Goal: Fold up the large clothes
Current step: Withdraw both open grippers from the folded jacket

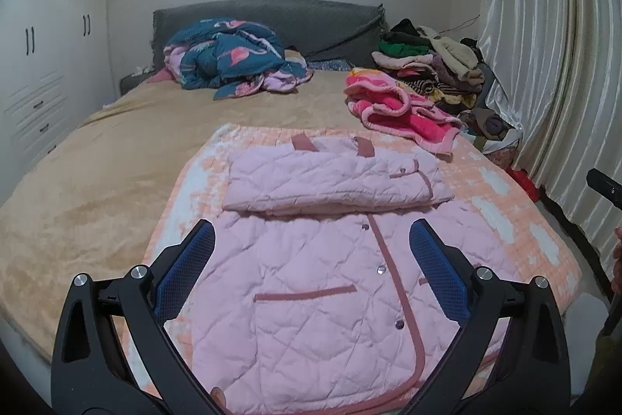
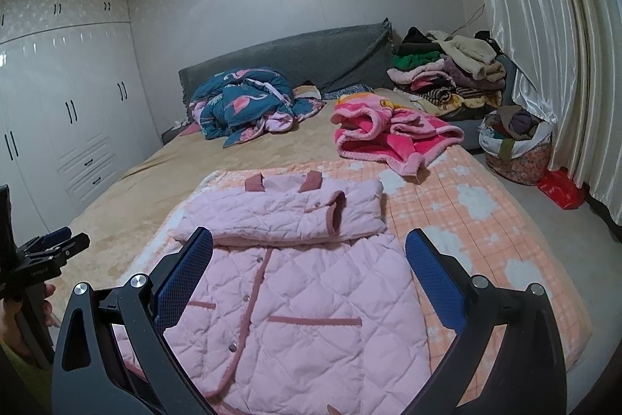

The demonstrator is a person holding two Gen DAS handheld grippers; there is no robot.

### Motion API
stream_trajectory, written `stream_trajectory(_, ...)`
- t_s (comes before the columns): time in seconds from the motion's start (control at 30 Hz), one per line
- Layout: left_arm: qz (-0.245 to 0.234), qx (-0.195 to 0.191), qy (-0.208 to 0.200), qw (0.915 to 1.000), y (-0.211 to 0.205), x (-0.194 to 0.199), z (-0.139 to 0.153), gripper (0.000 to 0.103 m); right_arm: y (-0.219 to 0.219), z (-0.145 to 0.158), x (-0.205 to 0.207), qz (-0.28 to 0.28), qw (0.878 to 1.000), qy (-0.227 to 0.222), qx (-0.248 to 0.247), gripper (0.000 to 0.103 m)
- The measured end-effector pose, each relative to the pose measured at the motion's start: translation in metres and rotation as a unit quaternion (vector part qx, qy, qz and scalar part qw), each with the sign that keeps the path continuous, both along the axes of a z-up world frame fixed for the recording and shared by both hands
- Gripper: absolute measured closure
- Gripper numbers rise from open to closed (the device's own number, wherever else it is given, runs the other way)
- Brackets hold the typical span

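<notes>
A pale pink quilted jacket [image 1: 311, 282] with dusty-rose trim lies front-up on an orange checked blanket [image 1: 486, 205] at the near end of the bed; it also shows in the right wrist view [image 2: 295, 317]. Its sleeves [image 1: 330, 181] are folded across the chest in a band. My left gripper [image 1: 313, 251] is open and empty, hovering above the jacket's lower half. My right gripper [image 2: 309, 259] is open and empty above the same jacket. The left gripper also shows at the left edge of the right wrist view [image 2: 50, 247].
A teal flamingo quilt [image 1: 233, 57] lies bunched by the grey headboard. A pink fleece robe [image 1: 396, 107] lies right of centre. A pile of folded clothes [image 1: 427, 65] sits at the far right. A laundry bag [image 2: 513, 142] and curtain [image 2: 544, 45] stand right, wardrobes [image 2: 58, 123] left.
</notes>
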State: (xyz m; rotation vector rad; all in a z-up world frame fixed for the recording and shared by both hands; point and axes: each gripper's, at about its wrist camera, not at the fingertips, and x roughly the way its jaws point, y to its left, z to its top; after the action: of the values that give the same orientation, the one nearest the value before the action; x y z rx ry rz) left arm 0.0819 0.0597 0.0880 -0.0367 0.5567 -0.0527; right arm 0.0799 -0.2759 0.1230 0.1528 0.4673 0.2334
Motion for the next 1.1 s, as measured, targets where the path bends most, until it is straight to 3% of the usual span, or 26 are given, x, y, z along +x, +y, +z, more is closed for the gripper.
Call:
stream_trajectory(0.67, 0.056, -0.013, 0.079, 0.9952, 0.05, -0.001, -0.055, 0.009, -0.02, -0.066, 0.001, -0.003, 0.998, 0.065, -0.019, 0.004)
stream_trajectory(1.1, 0.089, 0.008, 0.148, 0.985, 0.077, 0.0, -0.108, 0.009, -0.032, -0.109, 0.005, -0.003, 0.994, 0.107, -0.026, 0.004)
